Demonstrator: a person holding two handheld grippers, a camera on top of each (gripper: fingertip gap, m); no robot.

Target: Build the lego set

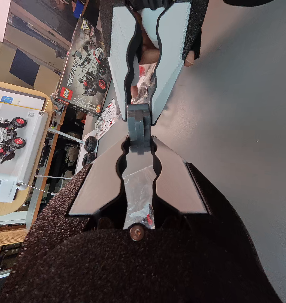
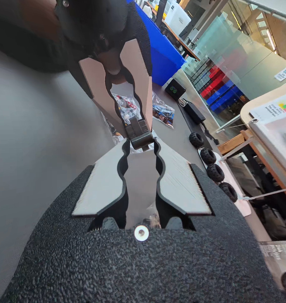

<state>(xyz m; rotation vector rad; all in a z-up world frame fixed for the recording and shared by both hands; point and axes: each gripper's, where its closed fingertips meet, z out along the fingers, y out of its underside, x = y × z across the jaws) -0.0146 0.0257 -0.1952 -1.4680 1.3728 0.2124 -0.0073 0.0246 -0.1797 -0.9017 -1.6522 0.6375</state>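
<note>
A dark grey lego assembly (image 1: pixel 139 129) hangs above the grey table (image 1: pixel 229 147), gripped from both ends. My left gripper (image 1: pixel 139 139) is shut on its near end in the left wrist view. My right gripper (image 1: pixel 139 121) comes in from the top, tip to tip with the left, and is shut on the far end. In the right wrist view the same assembly (image 2: pixel 139 134) sits between my right gripper (image 2: pixel 141 141) and the left gripper (image 2: pixel 137 130) opposite. A gloved hand shows behind each far gripper.
Clear bags of lego parts (image 2: pixel 163 113) lie on the table below and behind the grippers. Several black tyres (image 2: pixel 208 155) sit on a white tray at the table edge. The lego box (image 1: pixel 83 73), a sticker sheet (image 1: pixel 106 121), an instruction booklet on a stand (image 1: pixel 12 139), a black power adapter (image 2: pixel 194 111) and a blue bin (image 2: pixel 162 57) stand around. Both grippers' tips are close together, under 4 cm apart.
</note>
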